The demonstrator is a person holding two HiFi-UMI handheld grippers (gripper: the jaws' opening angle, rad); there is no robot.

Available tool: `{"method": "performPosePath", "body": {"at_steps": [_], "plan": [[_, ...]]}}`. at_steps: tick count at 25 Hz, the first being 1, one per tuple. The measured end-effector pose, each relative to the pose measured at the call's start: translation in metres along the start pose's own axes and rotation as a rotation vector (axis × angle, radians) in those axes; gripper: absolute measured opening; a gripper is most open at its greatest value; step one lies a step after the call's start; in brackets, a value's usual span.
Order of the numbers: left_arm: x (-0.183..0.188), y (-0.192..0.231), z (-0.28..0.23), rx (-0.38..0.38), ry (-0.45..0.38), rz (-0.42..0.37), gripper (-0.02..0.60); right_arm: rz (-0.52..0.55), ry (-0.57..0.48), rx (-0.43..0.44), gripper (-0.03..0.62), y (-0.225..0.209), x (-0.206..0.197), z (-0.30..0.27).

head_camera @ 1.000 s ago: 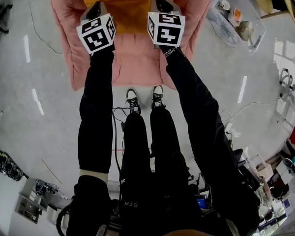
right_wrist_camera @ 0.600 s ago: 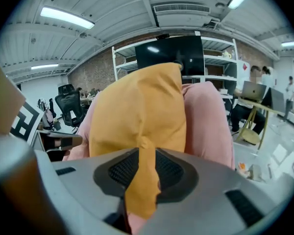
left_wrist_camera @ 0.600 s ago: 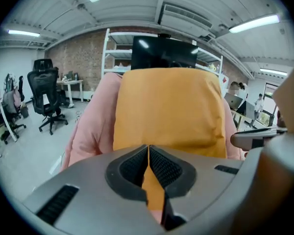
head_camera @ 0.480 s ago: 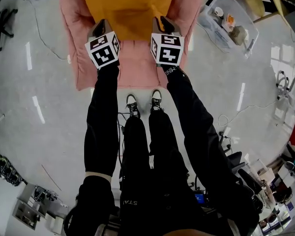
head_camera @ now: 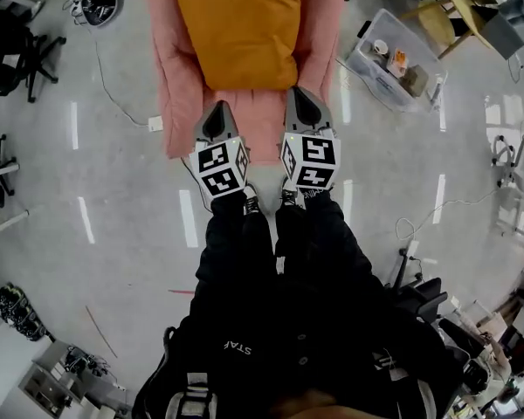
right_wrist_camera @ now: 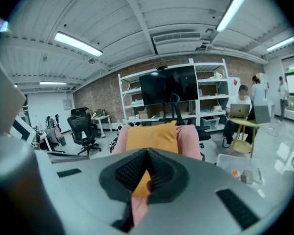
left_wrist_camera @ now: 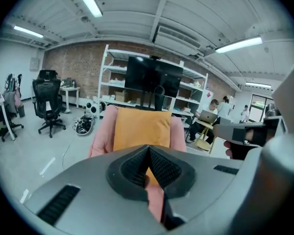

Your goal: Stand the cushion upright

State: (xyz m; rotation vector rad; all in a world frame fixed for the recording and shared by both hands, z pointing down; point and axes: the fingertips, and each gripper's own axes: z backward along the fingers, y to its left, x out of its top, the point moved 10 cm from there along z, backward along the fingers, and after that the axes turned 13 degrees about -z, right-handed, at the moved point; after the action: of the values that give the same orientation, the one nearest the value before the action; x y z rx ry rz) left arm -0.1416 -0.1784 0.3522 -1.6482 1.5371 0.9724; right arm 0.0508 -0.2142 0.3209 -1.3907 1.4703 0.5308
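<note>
The left gripper [left_wrist_camera: 148, 155] and the right gripper [right_wrist_camera: 147, 158] are both showing jaws pressed together on nothing, the right's having just been closing. Beyond them the orange cushion [head_camera: 236, 29] is leaning upright against the pink chair [head_camera: 179, 68]. It's looking soft, light and floppy, so pinching both upper corners should suit.
</note>
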Motion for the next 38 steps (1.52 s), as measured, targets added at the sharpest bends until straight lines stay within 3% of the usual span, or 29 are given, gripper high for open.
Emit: {"method": "performPosePath", "body": {"at_steps": [4, 9, 16, 25, 38], "plan": [[0.019, -0.016, 0.064, -0.034, -0.050, 0.041, 0.000, 0.034, -0.060, 0.033, 0.014, 0.032, 0.018, 0.066], [0.059, -0.035, 0.126, -0.097, -0.161, 0.037, 0.000, 0.068, -0.094, 0.083, 0.014, 0.059, 0.047, 0.124], [0.108, -0.050, 0.175, -0.149, -0.249, 0.026, 0.000, 0.085, -0.169, 0.163, 0.014, 0.059, 0.095, 0.167], [0.165, -0.034, 0.196, -0.152, -0.356, -0.012, 0.000, 0.099, -0.249, 0.233, 0.014, 0.097, 0.141, 0.172], [0.190, -0.036, 0.188, -0.138, -0.401, -0.012, 0.000, 0.123, -0.274, 0.245, 0.014, 0.094, 0.165, 0.160]]}}
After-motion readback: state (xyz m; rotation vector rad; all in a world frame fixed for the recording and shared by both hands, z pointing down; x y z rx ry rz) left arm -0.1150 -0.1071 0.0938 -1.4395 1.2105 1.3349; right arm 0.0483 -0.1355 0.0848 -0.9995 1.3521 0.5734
